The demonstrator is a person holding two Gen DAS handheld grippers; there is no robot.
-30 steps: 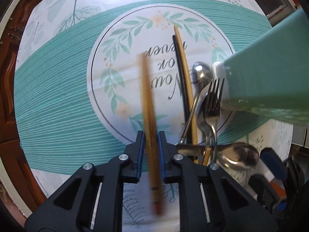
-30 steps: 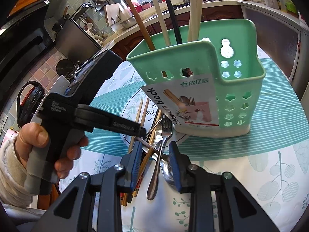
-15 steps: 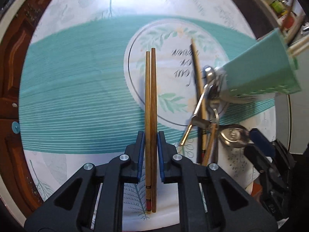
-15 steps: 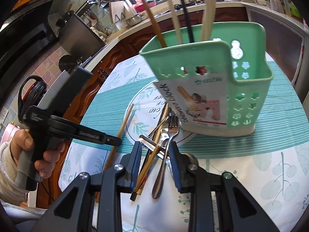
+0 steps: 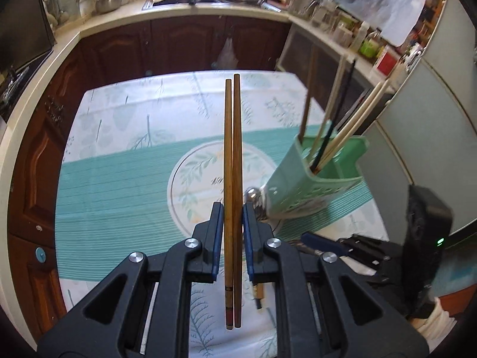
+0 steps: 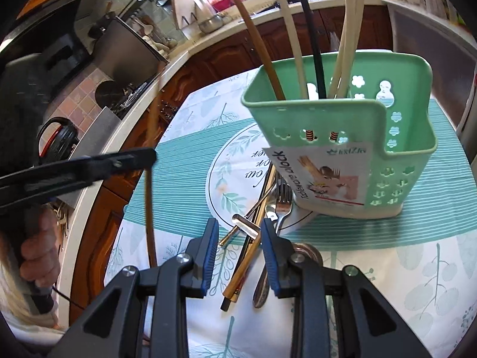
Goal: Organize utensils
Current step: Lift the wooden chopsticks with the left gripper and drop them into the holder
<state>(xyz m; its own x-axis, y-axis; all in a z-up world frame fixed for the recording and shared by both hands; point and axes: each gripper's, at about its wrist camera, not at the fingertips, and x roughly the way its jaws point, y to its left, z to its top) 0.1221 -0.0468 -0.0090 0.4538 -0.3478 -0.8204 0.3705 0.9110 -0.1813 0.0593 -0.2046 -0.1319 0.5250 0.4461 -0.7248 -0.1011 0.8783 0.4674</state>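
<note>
Chopsticks clamped as a pair in the left hand-held gripper — long axis running along its fingers — with the green caddy off to their right, nearer than the narrowly parted, empty right hand-held gripper.

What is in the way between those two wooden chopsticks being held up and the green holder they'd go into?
Nothing visible blocks the path. The wooden chopsticks sit clamped in the left gripper, lifted off the table, with open air toward the green holder. Its rear compartment already holds several chopsticks, leaning apart, yet with gaps between them.
</note>
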